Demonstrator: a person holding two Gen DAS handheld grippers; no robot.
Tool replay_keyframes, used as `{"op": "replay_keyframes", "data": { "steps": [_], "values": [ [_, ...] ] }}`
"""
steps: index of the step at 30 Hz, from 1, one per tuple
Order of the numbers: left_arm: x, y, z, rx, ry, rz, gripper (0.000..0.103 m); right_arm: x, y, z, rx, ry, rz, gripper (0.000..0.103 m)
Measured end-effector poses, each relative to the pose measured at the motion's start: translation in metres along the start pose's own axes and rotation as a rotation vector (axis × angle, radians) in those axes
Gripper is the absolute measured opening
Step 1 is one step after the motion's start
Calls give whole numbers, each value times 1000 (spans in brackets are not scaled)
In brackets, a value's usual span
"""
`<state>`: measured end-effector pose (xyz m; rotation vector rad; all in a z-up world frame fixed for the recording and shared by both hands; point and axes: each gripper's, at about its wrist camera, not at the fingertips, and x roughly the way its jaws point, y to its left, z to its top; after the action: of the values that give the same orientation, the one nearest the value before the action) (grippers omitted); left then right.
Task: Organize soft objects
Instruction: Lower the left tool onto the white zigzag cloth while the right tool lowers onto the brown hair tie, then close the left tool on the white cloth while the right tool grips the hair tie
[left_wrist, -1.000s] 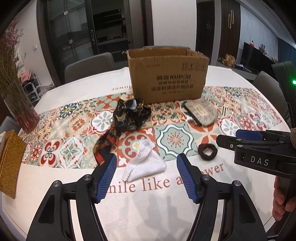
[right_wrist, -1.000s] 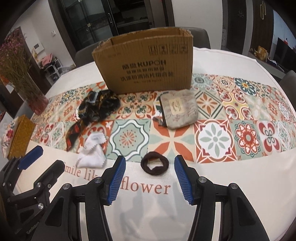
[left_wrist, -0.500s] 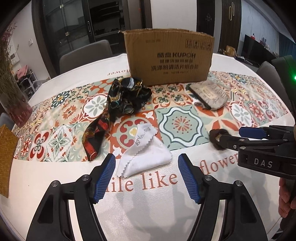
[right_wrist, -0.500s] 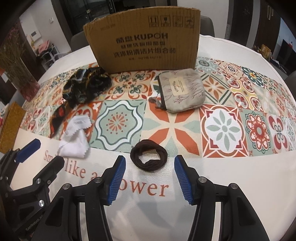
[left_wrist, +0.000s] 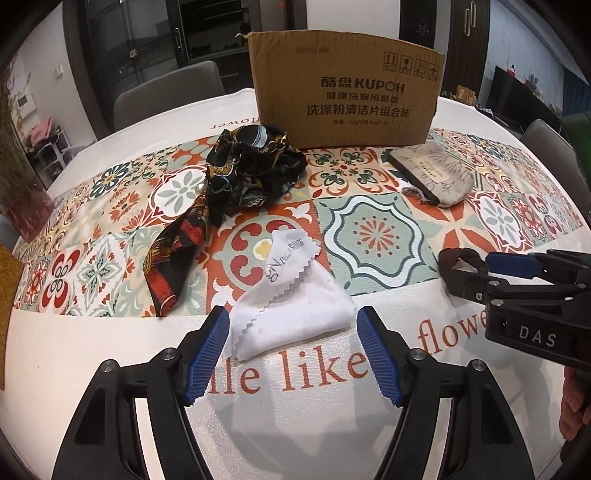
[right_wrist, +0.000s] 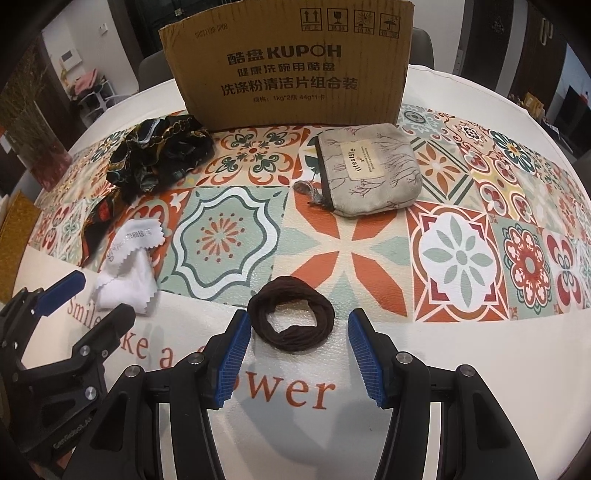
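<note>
A folded white cloth (left_wrist: 291, 306) lies on the patterned table runner, just beyond and between the blue fingertips of my left gripper (left_wrist: 291, 325), which is open and not touching it. A dark brown hair tie (right_wrist: 291, 318) rests between the tips of my right gripper (right_wrist: 299, 325); those jaws are open too, clear of the ring on both sides. Further back lie a crumpled black patterned scarf (left_wrist: 236, 181) and a grey fabric pouch (right_wrist: 369, 173). A cardboard box (right_wrist: 288, 66) stands behind them. The white cloth (right_wrist: 127, 273) also shows left in the right wrist view.
The round table (left_wrist: 92, 350) has a white cloth with red lettering. A vase of dried flowers (left_wrist: 22, 184) stands at the far left, next to a woven yellow mat (right_wrist: 18, 229). Grey chairs (left_wrist: 166, 96) ring the table's far side.
Both grippers have come down toward the table. The white cloth now sits close between the left tips and the hair tie between the right tips. Neither item has moved.
</note>
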<state>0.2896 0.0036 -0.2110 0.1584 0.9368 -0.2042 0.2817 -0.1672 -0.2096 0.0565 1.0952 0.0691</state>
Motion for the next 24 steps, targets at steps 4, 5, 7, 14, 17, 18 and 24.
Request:
{"op": "replay_keyframes", "data": {
  "steps": [4, 5, 7, 14, 17, 18, 24],
  "values": [
    [7, 2, 1, -12, 6, 6, 71, 2, 0, 0, -1, -1, -2, 56],
    [10, 2, 0, -13, 13, 5, 71, 3, 0, 1, -2, -1, -5, 56],
    [15, 2, 0, -16, 22, 11, 71, 4, 0, 1, -5, -7, -11, 56],
    [21, 4, -1, -40, 28, 5, 69, 5, 0, 3, -9, -20, -25, 56],
    [20, 3, -1, -39, 23, -5, 57, 5, -1, 2, -12, -26, -25, 55],
    [20, 3, -1, -39, 22, -9, 52, 4, -1, 2, -11, -28, -24, 55],
    [18, 1, 0, -40, 18, -24, 25, 2, -1, 2, -6, -28, -12, 36]
  ]
}}
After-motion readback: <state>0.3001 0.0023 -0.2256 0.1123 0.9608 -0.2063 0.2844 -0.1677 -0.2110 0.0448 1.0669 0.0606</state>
